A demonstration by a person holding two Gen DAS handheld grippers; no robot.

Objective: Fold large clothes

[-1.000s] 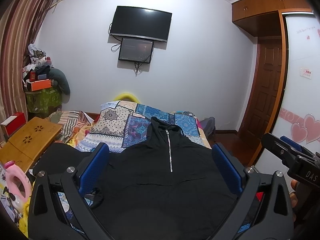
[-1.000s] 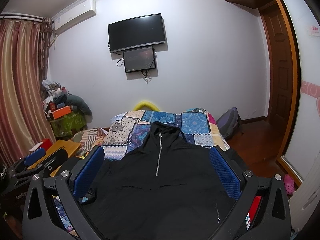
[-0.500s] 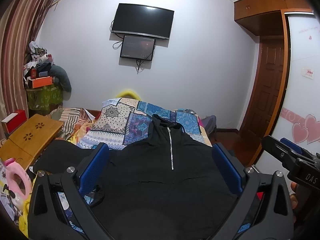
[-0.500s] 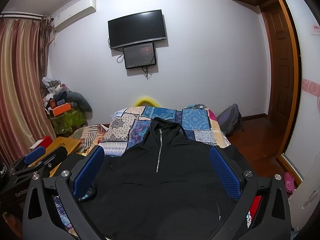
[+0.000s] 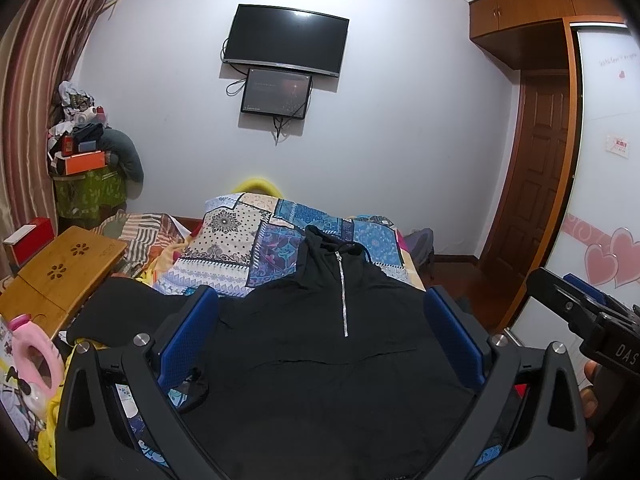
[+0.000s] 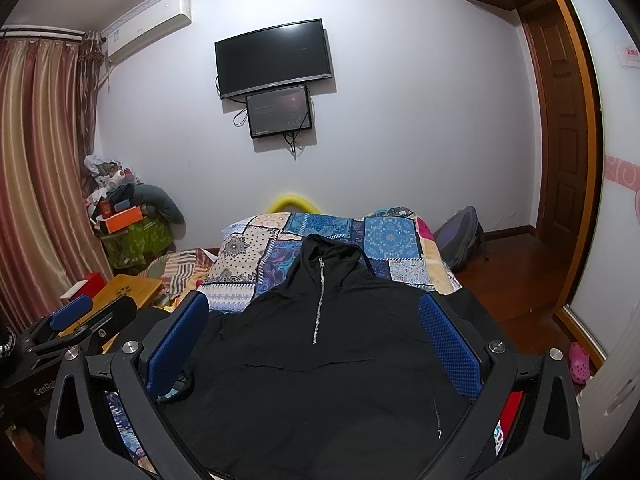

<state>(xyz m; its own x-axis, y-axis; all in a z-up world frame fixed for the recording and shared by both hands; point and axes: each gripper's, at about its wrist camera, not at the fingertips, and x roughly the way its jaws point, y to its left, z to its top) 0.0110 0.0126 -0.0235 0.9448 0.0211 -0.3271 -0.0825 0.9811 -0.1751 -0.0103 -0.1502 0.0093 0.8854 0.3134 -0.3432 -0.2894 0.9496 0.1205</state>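
1. Two grippers hang over the near end of a bed, both looking along it toward a white wall
2. Farthest left, striped curtains (image 6: 36,168) hang by a heap of clutter topped with an orange box (image 5: 85,162), and a wooden lap table (image 5: 60,268) stands beside the bed
3. Left gripper (image 5: 320,340) has its blue-padded fingers (image 5: 188,336) spread wide apart and clamped on nothing; the cloth shows between them
4. Black hooded garment (image 5: 320,360), the thing to fold, lies spread flat and front-up on the patchwork bedspread (image 5: 248,248), hood toward the wall, silver zipper (image 5: 343,292) running down the chest, one sleeve stretched out to the left
5. Right gripper (image 6: 316,344) likewise has its fingers (image 6: 450,348) wide apart and empty above the same garment; it also shows at the right edge of the left view
6. Above the bed a dark television (image 6: 274,58) is on the wall with a smaller screen (image 6: 279,111) just beneath it
7. Farthest right, a grey backpack (image 6: 460,240) sits on the wooden floor near a brown door (image 6: 560,120)
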